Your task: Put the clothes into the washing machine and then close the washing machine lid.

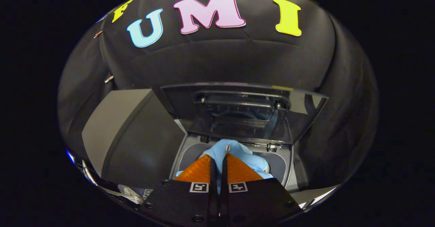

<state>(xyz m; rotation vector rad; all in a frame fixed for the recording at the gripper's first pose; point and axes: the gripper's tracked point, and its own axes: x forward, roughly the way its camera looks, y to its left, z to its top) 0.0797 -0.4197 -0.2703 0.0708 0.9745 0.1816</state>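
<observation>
We hold the gripper [219, 160] above the washing machine [238, 159], its two fingers pinched on a light blue garment [234, 150] with only a thin strip of cloth between them. The garment hangs over the machine's open drum mouth, bunched around and just beyond the fingertips, and we judge it not yet dropped inside.

The main risk, as we see it: if we let go too early or too near the rim, part of the cloth could drape over the machine's edge and then be caught when the lid comes down. A fold could also cling to one finger on release.

The dark see-through lid [243, 109] stands raised behind the drum mouth, close beyond the garment, so pushing forward could bump it. A grey box-like unit [125, 132] sits just beside the machine.
</observation>
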